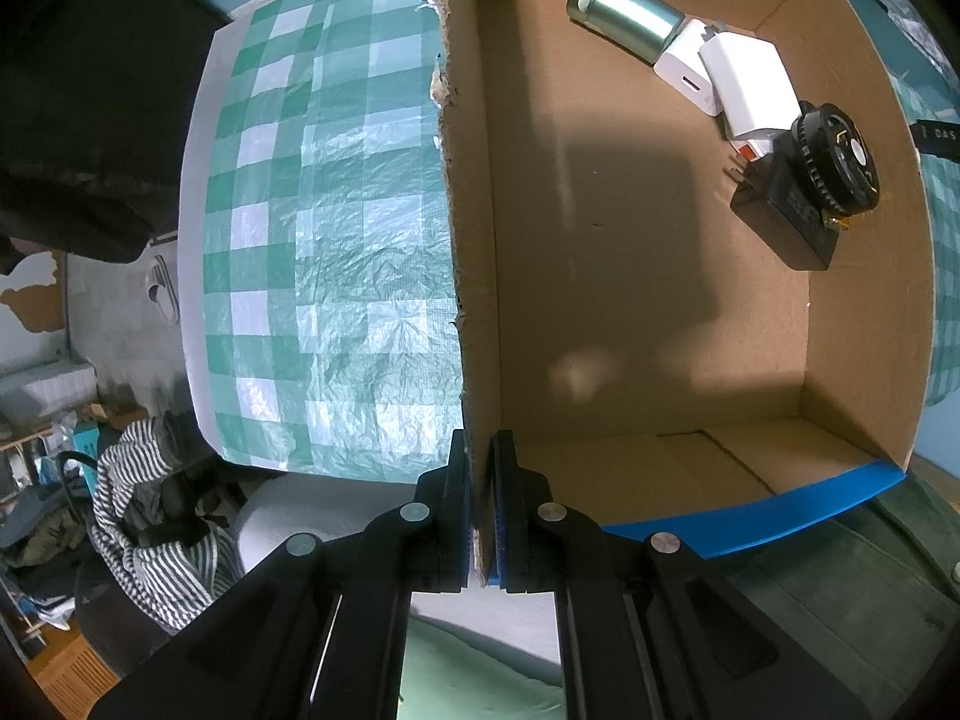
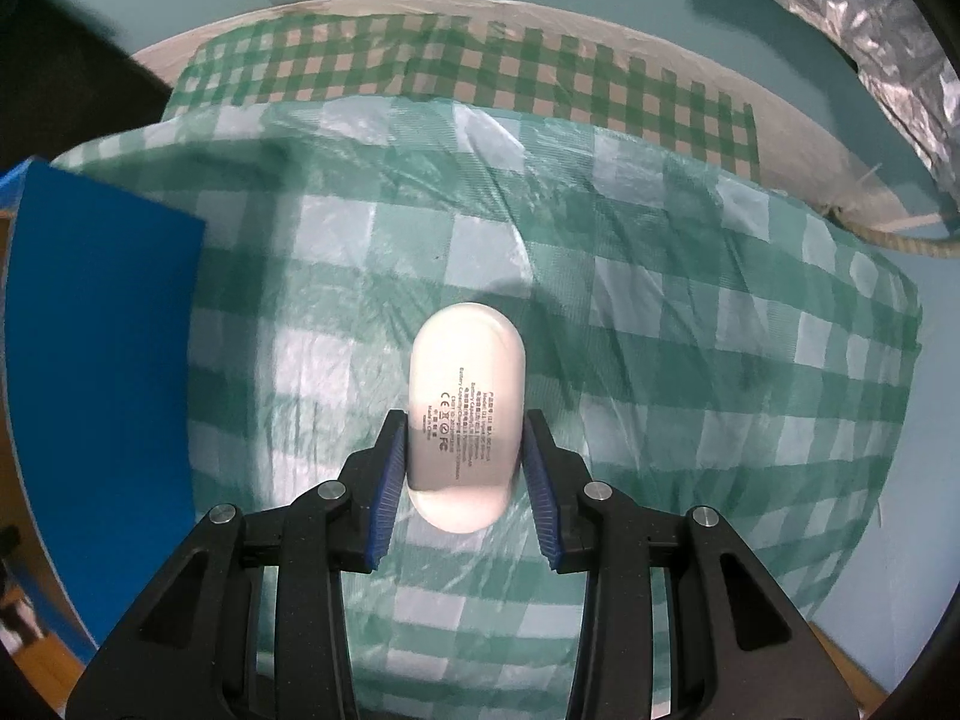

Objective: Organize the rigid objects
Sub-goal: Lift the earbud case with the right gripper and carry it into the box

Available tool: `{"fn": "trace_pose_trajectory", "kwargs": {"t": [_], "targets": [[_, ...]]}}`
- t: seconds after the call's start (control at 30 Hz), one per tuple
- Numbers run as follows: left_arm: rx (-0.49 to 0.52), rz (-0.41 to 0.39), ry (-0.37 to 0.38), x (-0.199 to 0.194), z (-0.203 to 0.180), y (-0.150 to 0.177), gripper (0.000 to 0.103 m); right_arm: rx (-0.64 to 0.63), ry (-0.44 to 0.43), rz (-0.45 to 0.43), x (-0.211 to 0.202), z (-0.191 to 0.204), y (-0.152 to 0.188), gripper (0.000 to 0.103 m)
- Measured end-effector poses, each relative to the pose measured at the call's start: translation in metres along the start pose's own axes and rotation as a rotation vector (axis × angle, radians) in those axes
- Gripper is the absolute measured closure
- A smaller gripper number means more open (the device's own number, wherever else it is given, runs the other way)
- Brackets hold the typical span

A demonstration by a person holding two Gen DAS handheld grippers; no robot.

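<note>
Blue-padded black left gripper [image 1: 480, 501] is pinched tight on the ragged top edge of the brown cardboard box's side wall [image 1: 474, 276], one pad outside, one inside. Past the jaws, the box floor is mostly bare. At the far end lie a pale green metal cylinder [image 1: 627, 15] on its side, two white plug-in chargers [image 1: 738, 81] touching each other just beside it, then a black power adapter [image 1: 786, 210] with a black toothed round dial [image 1: 837, 159] resting against it. Box rim carries blue tape [image 1: 750, 525]. Box sits on the green-and-white checked plastic tablecloth [image 1: 336, 240].

Right gripper [image 2: 461, 456], same blue pads, is clamped on a white oval plastic case [image 2: 465, 414] with grey printed text on its face, pads pressing on its two long sides. Case points away from the camera, above the checked cloth; contact with the cloth can't be told. Blue outer face of the box [image 2: 102, 372] stands to the left, apart from the case.
</note>
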State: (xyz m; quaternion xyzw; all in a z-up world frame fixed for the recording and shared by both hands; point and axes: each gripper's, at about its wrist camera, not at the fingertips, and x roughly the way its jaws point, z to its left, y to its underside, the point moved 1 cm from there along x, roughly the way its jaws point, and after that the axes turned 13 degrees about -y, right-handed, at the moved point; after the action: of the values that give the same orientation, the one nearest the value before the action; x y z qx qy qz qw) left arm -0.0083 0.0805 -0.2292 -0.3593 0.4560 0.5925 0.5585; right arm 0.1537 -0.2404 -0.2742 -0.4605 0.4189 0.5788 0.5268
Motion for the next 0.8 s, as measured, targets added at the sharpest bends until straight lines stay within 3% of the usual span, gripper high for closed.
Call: {"fn": "trace_pose_trajectory", "kwargs": {"t": [0.33,0.8], "targets": [[0.005,-0.009,-0.002,-0.001,0.0,0.001,0.097,-0.073,-0.01,-0.039,-0.03,0.032,0.016,0.067],[0.021,-0.024,-0.004,-0.001,0.0,0.003,0.097,-0.233,-0.078,-0.109,-0.082,0.106,0.024,0.067]]}}
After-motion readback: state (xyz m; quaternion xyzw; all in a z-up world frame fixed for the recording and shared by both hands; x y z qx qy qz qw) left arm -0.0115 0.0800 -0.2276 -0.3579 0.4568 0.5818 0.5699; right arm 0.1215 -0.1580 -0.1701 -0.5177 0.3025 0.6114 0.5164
